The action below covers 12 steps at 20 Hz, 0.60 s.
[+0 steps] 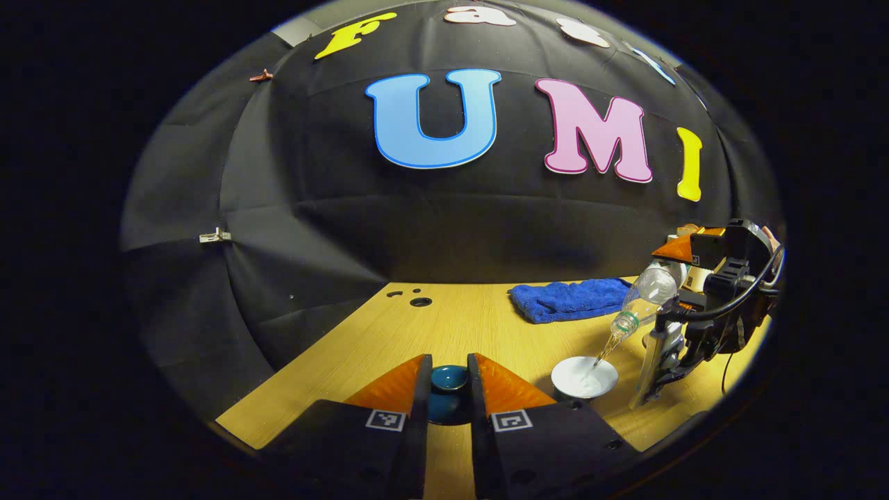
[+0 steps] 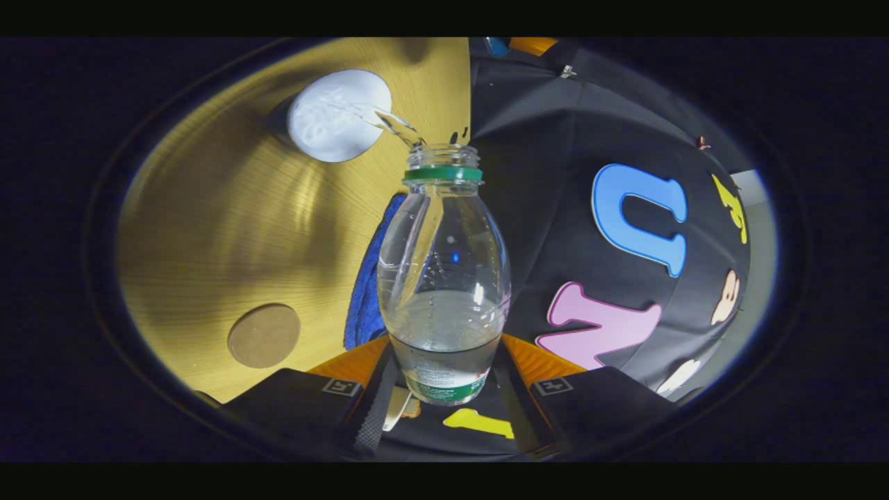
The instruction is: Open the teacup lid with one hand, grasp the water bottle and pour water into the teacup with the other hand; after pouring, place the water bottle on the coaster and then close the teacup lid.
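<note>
My left gripper (image 1: 448, 371) is shut on the dark teal teacup lid (image 1: 448, 378), held just above the wooden table. To its right stands the white teacup (image 1: 585, 376), uncovered. My right gripper (image 2: 444, 357) is shut on the lower body of the clear water bottle (image 2: 444, 278), which has a green neck ring and no cap. The bottle is tilted, and a thin stream runs from its mouth into the teacup (image 2: 339, 114). In the left gripper view the bottle (image 1: 642, 302) slants down over the cup, with the right gripper (image 1: 701, 312) behind it. A round brown coaster (image 2: 264, 335) lies bare on the table.
A folded blue cloth (image 1: 569, 298) lies at the back of the table (image 1: 361, 347), near the booth wall, and shows beside the bottle as the cloth (image 2: 364, 292). A few small holes (image 1: 420, 301) mark the table's far left corner.
</note>
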Each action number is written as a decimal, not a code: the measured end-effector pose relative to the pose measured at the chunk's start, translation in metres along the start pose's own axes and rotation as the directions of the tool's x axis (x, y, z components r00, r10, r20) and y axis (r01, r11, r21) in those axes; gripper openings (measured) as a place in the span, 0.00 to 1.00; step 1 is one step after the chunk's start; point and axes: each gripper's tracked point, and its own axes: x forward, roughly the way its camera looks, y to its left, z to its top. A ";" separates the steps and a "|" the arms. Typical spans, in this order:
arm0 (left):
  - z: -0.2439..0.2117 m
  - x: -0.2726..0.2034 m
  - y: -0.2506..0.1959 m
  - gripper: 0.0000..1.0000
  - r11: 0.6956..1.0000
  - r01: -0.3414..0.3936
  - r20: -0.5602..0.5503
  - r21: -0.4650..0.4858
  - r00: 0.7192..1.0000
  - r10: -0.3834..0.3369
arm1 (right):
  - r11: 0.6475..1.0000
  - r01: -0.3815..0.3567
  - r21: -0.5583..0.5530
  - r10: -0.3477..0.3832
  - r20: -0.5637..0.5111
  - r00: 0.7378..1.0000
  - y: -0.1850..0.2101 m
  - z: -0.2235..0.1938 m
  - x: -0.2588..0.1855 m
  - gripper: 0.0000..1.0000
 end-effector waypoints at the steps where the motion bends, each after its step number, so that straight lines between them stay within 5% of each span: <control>1: 0.000 0.000 -0.001 0.27 1.000 0.001 -0.001 -0.002 1.000 -0.001 | 1.000 0.005 -0.004 -0.005 0.001 1.000 -0.001 0.000 0.000 0.75; 12: -0.002 -0.003 0.002 0.30 1.000 -0.008 -0.004 -0.014 1.000 0.008 | 0.990 0.098 -0.104 -0.094 0.039 0.995 -0.015 0.006 0.001 0.75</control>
